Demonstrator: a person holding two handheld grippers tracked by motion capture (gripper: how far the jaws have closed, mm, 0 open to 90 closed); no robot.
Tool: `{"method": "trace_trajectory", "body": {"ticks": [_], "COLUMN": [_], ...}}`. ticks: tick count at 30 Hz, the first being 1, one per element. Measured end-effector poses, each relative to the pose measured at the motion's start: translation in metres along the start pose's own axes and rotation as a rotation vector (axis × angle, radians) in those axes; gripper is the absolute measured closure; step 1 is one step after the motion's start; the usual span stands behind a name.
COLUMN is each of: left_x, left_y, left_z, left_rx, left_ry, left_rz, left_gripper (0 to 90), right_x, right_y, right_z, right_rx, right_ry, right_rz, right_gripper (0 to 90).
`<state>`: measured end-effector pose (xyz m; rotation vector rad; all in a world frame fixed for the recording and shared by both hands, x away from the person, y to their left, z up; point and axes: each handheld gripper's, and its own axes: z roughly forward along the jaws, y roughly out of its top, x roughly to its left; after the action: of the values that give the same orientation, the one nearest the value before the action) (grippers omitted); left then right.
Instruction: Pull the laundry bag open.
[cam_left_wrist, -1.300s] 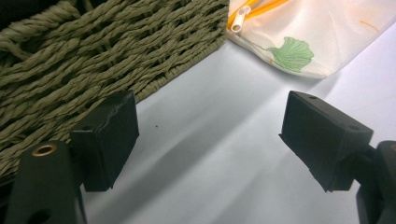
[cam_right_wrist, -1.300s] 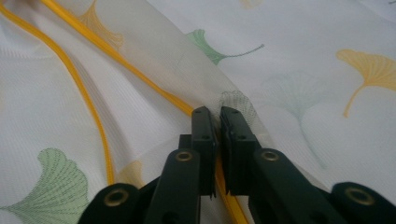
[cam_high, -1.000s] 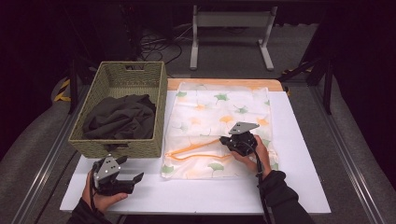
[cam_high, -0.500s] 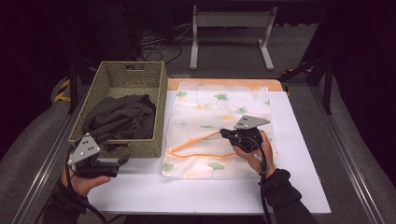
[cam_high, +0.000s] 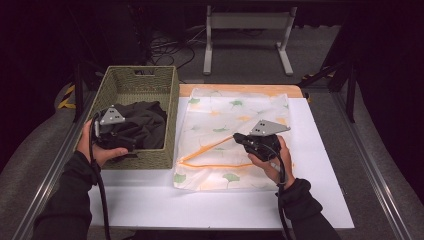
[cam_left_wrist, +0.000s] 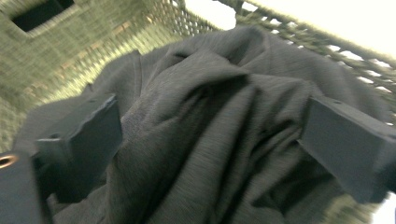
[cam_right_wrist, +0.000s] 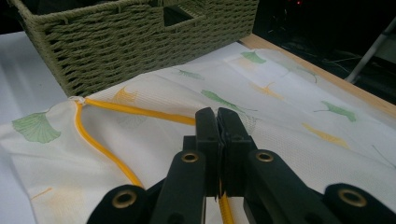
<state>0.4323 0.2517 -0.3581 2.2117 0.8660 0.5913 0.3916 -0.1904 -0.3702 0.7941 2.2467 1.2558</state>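
The desk (cam_high: 320, 200) is white and sits in a dark room, with a green woven basket (cam_high: 172, 117) on the left and a flat mesh bag (cam_high: 240, 107) with leaf prints beside it. A dark grey shirt (cam_high: 145, 122) lies bunched up inside the basket. Your left tongs (cam_left_wrist: 210, 140) hang just over the shirt; they have just been opening and now stand spread wide, with the cloth bulging between them but not pinched. Push them down into a thick fold near the middle of the shirt, then squeeze, so you catch plenty of cloth and not the basket wall. Your right tongs (cam_right_wrist: 217, 135) are pressed together on the bag's yellow edge (cam_right_wrist: 100, 147), pinching it and lifting it a little. Keep that edge held up and steady so the bag's mouth gapes toward the basket. Lift the shirt high enough to clear the rim.
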Motion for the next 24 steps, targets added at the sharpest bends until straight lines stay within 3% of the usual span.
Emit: {"method": "trace_trajectory", "body": {"ticks": [3,6,10,12,14,18,21,24], "left_x": [0.001,0.004,0.015,0.017,0.018,0.014,0.015,0.015], "left_y": [0.007,0.014,0.02,0.023,0.024,0.025,0.026,0.025], "left_z": [0.003,0.012,0.025,0.031,0.038,0.043,0.049,0.063], "left_rx": [0.037,0.096,0.17,0.228,0.284,0.336,0.379,0.392], "left_ry": [0.003,-0.024,-0.093,-0.136,-0.148,-0.192,-0.209,-0.217], "left_rz": [0.028,0.048,0.025,0.045,0.075,0.111,0.12,0.117], "left_gripper": [5.7,4.7,2.6,1.9,1.3,0.8,0.0,0.0], "right_x": [0.001,0.002,0.004,0.004,0.005,0.006,0.005,0.005], "right_y": [-0.002,-0.007,-0.008,-0.009,-0.01,-0.013,-0.014,-0.015], "right_z": [0.001,0.003,0.006,0.007,0.009,0.011,0.012,0.013], "right_rx": [0.003,0.016,0.03,0.035,0.043,0.055,0.056,0.066], "right_ry": [0.006,0.022,0.032,0.044,0.053,0.063,0.069,0.072], "right_rz": [0.006,0.018,0.015,0.012,0.01,0.012,0.021,0.021], "right_gripper": [88.3,88.2,88.2,88.2,88.1,88.1,88.0,88.0]}}
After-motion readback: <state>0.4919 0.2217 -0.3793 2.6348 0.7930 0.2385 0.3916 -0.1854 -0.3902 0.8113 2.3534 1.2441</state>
